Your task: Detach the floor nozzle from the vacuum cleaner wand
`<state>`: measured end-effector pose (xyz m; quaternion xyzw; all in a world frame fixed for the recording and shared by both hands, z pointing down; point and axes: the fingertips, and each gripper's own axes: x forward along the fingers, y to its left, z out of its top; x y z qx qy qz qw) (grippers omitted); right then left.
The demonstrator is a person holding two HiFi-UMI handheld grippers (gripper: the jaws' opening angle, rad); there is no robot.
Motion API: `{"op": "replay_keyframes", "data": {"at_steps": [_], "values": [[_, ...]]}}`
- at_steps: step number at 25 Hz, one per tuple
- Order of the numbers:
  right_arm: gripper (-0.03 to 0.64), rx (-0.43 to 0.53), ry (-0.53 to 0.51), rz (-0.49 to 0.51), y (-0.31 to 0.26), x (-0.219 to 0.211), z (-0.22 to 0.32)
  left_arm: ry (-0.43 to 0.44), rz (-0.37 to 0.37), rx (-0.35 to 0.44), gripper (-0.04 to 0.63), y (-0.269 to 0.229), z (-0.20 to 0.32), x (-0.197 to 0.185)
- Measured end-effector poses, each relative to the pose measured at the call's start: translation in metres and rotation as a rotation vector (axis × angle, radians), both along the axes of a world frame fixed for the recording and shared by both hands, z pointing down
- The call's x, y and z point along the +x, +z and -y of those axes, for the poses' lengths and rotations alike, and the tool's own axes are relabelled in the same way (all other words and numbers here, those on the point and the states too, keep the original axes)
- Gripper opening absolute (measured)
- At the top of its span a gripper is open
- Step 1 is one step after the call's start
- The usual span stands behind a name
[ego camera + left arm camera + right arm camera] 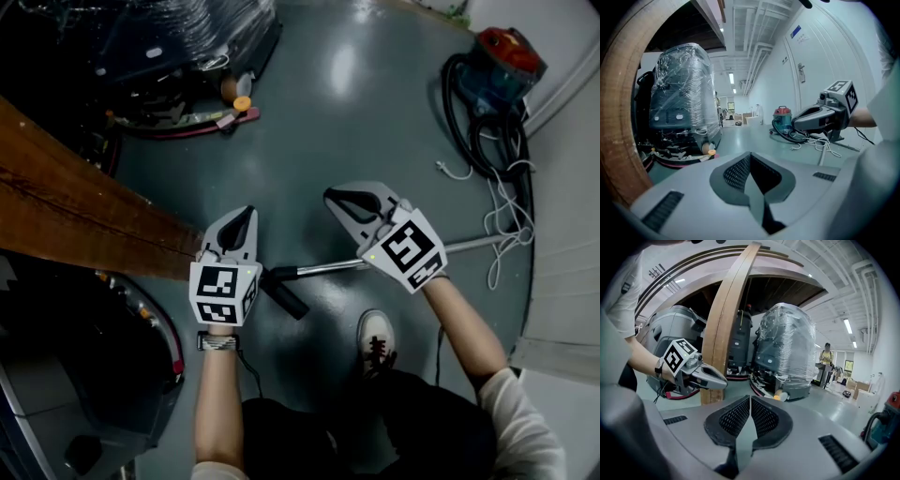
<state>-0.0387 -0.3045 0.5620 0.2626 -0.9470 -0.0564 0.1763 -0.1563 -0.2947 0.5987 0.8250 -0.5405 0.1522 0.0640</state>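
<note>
Both sets of jaws are pressed together with nothing in them, left gripper (247, 216) and right gripper (334, 197) up over the floor. The metal wand (323, 268) lies below, partly hidden behind the right one. Honestly can't tell if the black end piece (287, 296) is the nozzle. The vacuum (502, 58) sits well apart.

A glossy grey floor (356, 122) carries a metal vacuum wand (328, 267) lying flat, with a black piece (286, 295) at its left end. Well apart, by the wall, stands a red-and-blue canister vacuum (502, 56) amid a coiled black hose (457, 103) and a loose white cord (502, 211). A plastic-wrapped machine (187, 33) stands opposite. A white shoe (377, 336) is planted near the wand.
</note>
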Motion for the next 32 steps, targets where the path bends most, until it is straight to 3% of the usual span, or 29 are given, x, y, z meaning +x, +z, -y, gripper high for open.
{"op": "replay_keyframes", "data": {"at_steps": [12, 20, 24, 32], "values": [[0.031, -0.118, 0.021, 0.017, 0.071, 0.004, -0.002, 0.081, 0.096, -0.098, 0.000, 0.062, -0.020, 0.018], [0.032, -0.230, -0.066, -0.056, 0.128, 0.006, -0.026, 0.278, 0.245, -0.229, 0.000, 0.137, -0.049, 0.033], [0.035, -0.276, -0.080, -0.068, 0.149, 0.009, -0.033, 0.350, 0.279, -0.280, 0.000, 0.155, -0.045, 0.038], [0.148, -0.358, -0.148, -0.194, 0.202, 0.012, -0.044, 0.436, 0.341, -0.399, 0.094, 0.200, -0.061, 0.037]]}}
